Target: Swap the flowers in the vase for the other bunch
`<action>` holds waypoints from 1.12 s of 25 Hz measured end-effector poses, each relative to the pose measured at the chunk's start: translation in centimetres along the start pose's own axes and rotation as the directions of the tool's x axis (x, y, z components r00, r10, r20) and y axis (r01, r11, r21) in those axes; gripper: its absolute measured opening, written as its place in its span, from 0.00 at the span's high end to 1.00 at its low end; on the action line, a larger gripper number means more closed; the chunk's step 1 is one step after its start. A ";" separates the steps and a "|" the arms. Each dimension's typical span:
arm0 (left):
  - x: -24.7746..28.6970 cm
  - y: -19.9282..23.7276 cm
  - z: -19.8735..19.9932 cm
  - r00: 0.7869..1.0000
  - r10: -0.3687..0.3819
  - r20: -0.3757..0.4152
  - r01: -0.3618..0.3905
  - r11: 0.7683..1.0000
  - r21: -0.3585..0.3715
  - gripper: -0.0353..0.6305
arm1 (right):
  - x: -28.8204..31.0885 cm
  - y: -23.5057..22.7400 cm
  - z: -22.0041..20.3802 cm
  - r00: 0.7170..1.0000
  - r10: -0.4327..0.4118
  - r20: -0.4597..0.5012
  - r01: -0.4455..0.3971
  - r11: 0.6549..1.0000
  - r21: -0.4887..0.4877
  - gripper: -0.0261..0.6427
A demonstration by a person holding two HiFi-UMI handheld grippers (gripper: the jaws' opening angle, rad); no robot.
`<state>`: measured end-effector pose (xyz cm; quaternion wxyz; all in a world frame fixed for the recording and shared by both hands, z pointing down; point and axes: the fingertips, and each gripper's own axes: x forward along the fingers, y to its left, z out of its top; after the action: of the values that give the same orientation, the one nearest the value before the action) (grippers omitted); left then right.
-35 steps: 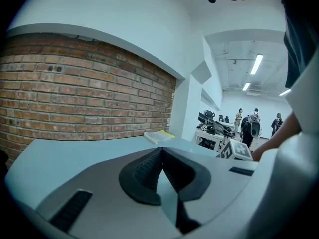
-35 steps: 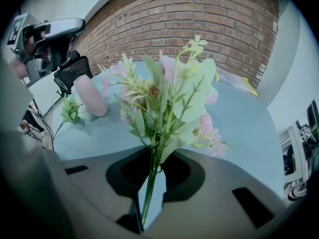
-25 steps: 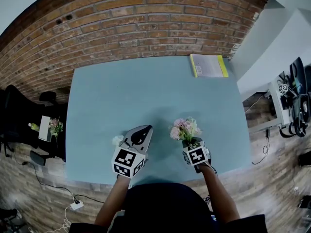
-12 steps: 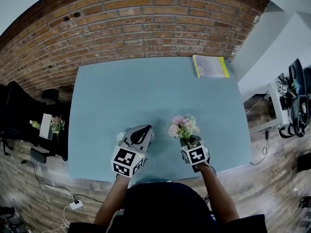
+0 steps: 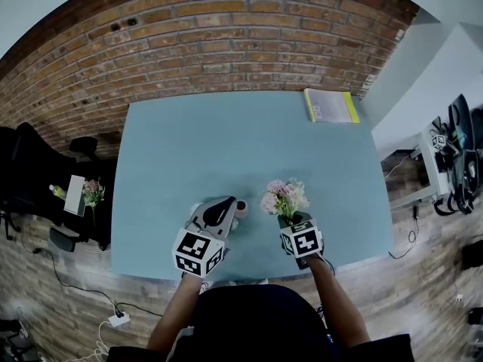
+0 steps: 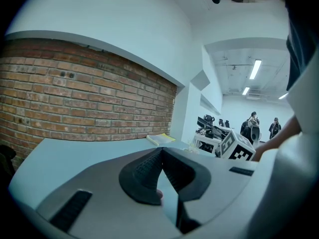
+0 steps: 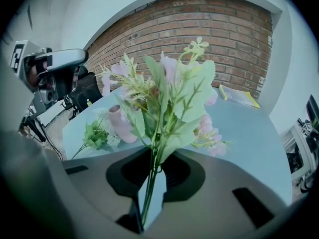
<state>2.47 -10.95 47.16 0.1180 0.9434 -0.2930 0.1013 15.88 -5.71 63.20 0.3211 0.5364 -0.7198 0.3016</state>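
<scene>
My right claw (image 7: 154, 171) is clamped on the pink bunch's (image 7: 169, 93) stems. My left claw (image 6: 162, 158) is closed and empty. The vase (image 7: 119, 124) sits left of the pink bunch on the table (image 5: 226, 142), with the white bunch (image 7: 94, 136) just beside it.

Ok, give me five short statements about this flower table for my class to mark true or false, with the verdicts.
1. The right gripper is clamped on the stems of a pink flower bunch. True.
2. The left gripper has its jaws wide apart. False: they are closed together, with nothing gripped.
3. A green and white bunch lies on the table beside the pink vase. True.
4. The pink flower bunch stands in the pink vase. False: it is held above the table, clear of the vase.
5. A yellow book lies at the table's far right corner. True.
</scene>
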 end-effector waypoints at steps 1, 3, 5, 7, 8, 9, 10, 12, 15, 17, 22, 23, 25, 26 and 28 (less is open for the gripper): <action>-0.3 0.1 0.2 1.000 0.000 0.008 0.000 1.000 -0.005 0.93 | 0.0 0.3 0.1 1.000 0.000 0.000 0.000 1.000 0.000 0.87; -0.8 0.4 0.7 1.000 0.002 0.023 -0.002 1.000 -0.003 0.93 | 0.0 0.6 0.1 1.000 0.000 0.001 0.000 1.000 0.000 0.87; -1.1 0.6 1.0 0.999 0.004 0.032 -0.004 1.000 -0.001 0.93 | 0.2 0.9 0.1 1.000 0.000 -0.002 0.000 1.000 0.003 0.87; -1.4 0.8 0.9 0.999 0.005 0.035 -0.005 1.000 -0.006 0.93 | 0.2 1.2 0.1 1.000 0.001 -0.004 -0.001 1.000 0.006 0.87; -1.5 0.9 0.8 0.999 0.007 0.034 -0.006 1.000 -0.007 0.93 | 0.2 1.4 0.1 1.000 0.002 -0.005 -0.002 1.000 0.006 0.87; -1.6 1.1 0.7 0.999 0.008 0.033 -0.008 1.000 -0.008 0.93 | 0.3 1.5 0.2 1.000 0.002 -0.005 -0.002 1.000 0.005 0.87; -1.7 1.2 0.6 0.999 0.010 0.032 -0.009 1.000 -0.009 0.93 | 0.3 1.7 0.2 1.000 0.002 -0.005 -0.002 1.000 0.003 0.87; -2.0 1.4 0.4 0.999 0.012 0.030 -0.011 1.000 -0.010 0.93 | 0.4 2.0 0.4 1.000 0.001 -0.002 -0.001 1.000 -0.001 0.87; -2.4 1.7 0.5 0.999 0.013 0.037 -0.013 1.000 -0.011 0.93 | 0.4 2.5 1.0 1.000 0.003 0.010 -0.003 1.000 -0.005 0.87; -2.7 1.9 0.7 0.999 0.016 0.045 -0.015 1.000 -0.013 0.93 | 0.3 2.7 1.8 1.000 0.006 0.025 -0.006 1.000 -0.003 0.87; -3.3 2.6 0.7 0.998 0.034 0.050 -0.033 0.999 -0.016 0.93 | -0.5 3.9 5.1 0.994 0.018 0.104 -0.015 0.999 -0.029 0.87; -3.4 2.7 0.7 0.998 0.038 0.051 -0.037 0.999 -0.016 0.93 | -0.7 4.1 5.8 0.992 0.024 0.123 -0.020 0.999 -0.034 0.87; -3.7 2.8 0.7 0.998 0.043 0.052 -0.042 0.999 -0.016 0.93 | -1.1 4.7 7.3 0.987 0.037 0.159 -0.031 0.999 -0.040 0.87; -3.9 2.9 0.7 0.998 0.046 0.052 -0.045 0.999 -0.015 0.93 | -1.3 5.0 8.0 0.983 0.043 0.177 -0.036 0.998 -0.043 0.87; -4.2 3.3 0.7 0.997 0.053 0.051 -0.052 0.999 -0.013 0.93 | -1.7 5.7 9.6 0.976 0.055 0.211 -0.045 0.998 -0.052 0.87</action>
<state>-2.72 -11.53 45.93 0.1131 0.9370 -0.3211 0.0786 9.46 -10.85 55.45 0.2472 0.5396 -0.7702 0.2335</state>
